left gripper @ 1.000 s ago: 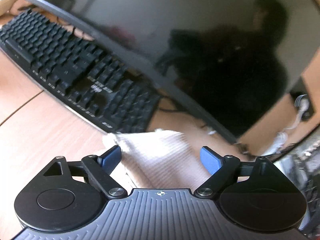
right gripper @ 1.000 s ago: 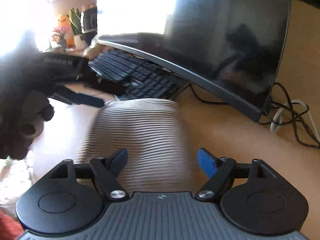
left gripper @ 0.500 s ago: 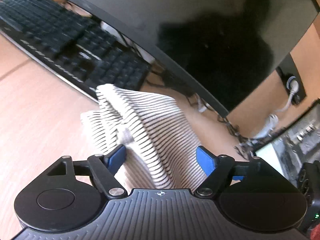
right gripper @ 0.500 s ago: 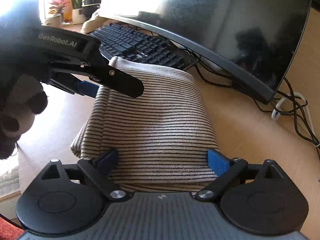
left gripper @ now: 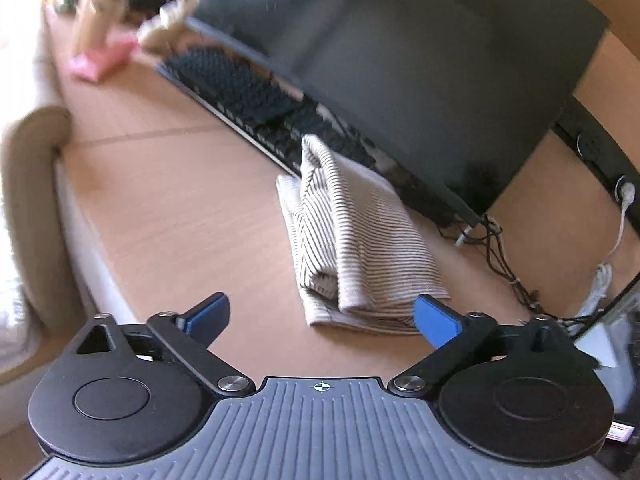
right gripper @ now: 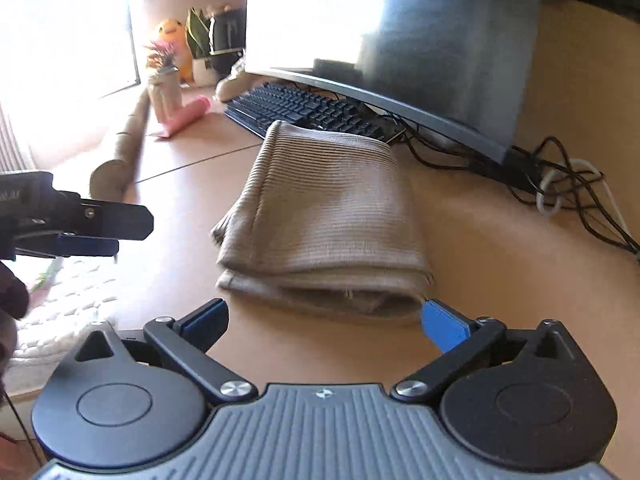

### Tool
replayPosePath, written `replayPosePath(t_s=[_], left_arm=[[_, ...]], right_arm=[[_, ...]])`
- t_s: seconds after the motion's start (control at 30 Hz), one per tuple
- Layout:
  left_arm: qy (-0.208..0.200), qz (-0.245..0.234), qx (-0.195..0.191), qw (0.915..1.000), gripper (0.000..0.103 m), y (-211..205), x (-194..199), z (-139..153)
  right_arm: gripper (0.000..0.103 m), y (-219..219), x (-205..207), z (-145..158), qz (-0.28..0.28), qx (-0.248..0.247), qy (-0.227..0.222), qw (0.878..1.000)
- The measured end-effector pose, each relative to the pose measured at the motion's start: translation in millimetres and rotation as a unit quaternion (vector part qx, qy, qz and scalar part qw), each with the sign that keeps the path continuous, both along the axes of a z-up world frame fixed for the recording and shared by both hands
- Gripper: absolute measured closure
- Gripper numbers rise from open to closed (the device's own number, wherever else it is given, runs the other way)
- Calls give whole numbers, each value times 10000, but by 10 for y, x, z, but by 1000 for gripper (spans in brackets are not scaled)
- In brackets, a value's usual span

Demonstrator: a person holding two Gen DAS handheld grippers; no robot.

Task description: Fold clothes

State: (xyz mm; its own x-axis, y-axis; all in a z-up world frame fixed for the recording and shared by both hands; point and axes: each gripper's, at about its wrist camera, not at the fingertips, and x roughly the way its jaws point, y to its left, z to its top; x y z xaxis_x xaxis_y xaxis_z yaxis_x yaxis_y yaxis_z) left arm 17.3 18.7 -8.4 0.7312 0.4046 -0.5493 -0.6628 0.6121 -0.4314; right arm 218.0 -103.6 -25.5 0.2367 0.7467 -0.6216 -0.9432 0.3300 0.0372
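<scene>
At the far left of the right wrist view, the left gripper (right gripper: 92, 236) reaches in from the edge, held by a dark-gloved hand (right gripper: 10, 296) that is only partly in frame. Seen side-on there, its spread cannot be judged, but its own camera shows the left gripper (left gripper: 322, 316) with its blue pads far apart and the jaws opening, nothing between them but bare desk (left gripper: 168, 216). Behind it on the left stand a brown tube (right gripper: 124, 148), a pale jar with a pink plant (right gripper: 164, 88) and a pink roll (right gripper: 188, 114); the left view is blurred here, so these are clearer from the right camera. In the middle lies the folded striped shirt (right gripper: 328, 216), flat on the desk in several layers, its far end touching the black keyboard (right gripper: 296, 106). From the left camera the striped shirt (left gripper: 352, 240) lies just ahead and right of the jaws, its near edge close to the right pad, and I cannot tell whether they touch. The right gripper (right gripper: 324, 318) sits just short of the shirt's near folded edge, its jaws opening and spread about as wide as the fold, with the pads not pressing on cloth. To the right, a large dark monitor (right gripper: 420, 40) stands over the keyboard, and a tangle of black and white cables (right gripper: 560, 192) trails across the desk beside its base.
</scene>
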Motion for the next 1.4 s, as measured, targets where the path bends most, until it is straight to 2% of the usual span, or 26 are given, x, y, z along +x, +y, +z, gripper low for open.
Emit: replayPosePath(t_s=[0.07, 0.17, 0.27, 0.37, 0.5, 0.67, 0.8, 0.93, 1.27, 1.4], left_arm=[[-50, 327, 115, 9994, 0, -256, -17, -5], [105, 666, -14, 9977, 0, -493, 39, -48], [448, 592, 100, 9972, 0, -631, 106, -18], [657, 645, 308, 9953, 0, -767, 133, 30], [809, 737, 629, 9920, 0, -1000, 190, 86], [900, 494, 857, 9910, 0, -1176, 317, 222], [1150, 521, 1080, 9861, 0, -1260, 367, 242], [1133, 556, 950, 9874, 0, -1219, 344, 215], [1016, 541, 510, 9920, 0, -1065, 300, 135], [1018, 539, 495, 9921, 0, -1073, 304, 130]], right_arm=[[0, -230, -31, 45, 34, 103, -85, 9999], [0, -524, 3, 109, -32, 381, -285, 9989], [0, -763, 136, 166, -405, 775, 129, 9961], [0, -873, 254, 167, -393, 849, 408, 9948], [0, -1025, 331, 128, -455, 958, 420, 9935], [0, -1082, 404, 75, -788, 1015, 284, 9913], [0, -1121, 416, 85, -654, 1215, 506, 9891], [0, -1087, 315, 91, -550, 1144, 189, 9917], [0, -1028, 225, 102, -418, 916, 110, 9949], [0, -1014, 209, 82, -353, 820, 89, 9960]])
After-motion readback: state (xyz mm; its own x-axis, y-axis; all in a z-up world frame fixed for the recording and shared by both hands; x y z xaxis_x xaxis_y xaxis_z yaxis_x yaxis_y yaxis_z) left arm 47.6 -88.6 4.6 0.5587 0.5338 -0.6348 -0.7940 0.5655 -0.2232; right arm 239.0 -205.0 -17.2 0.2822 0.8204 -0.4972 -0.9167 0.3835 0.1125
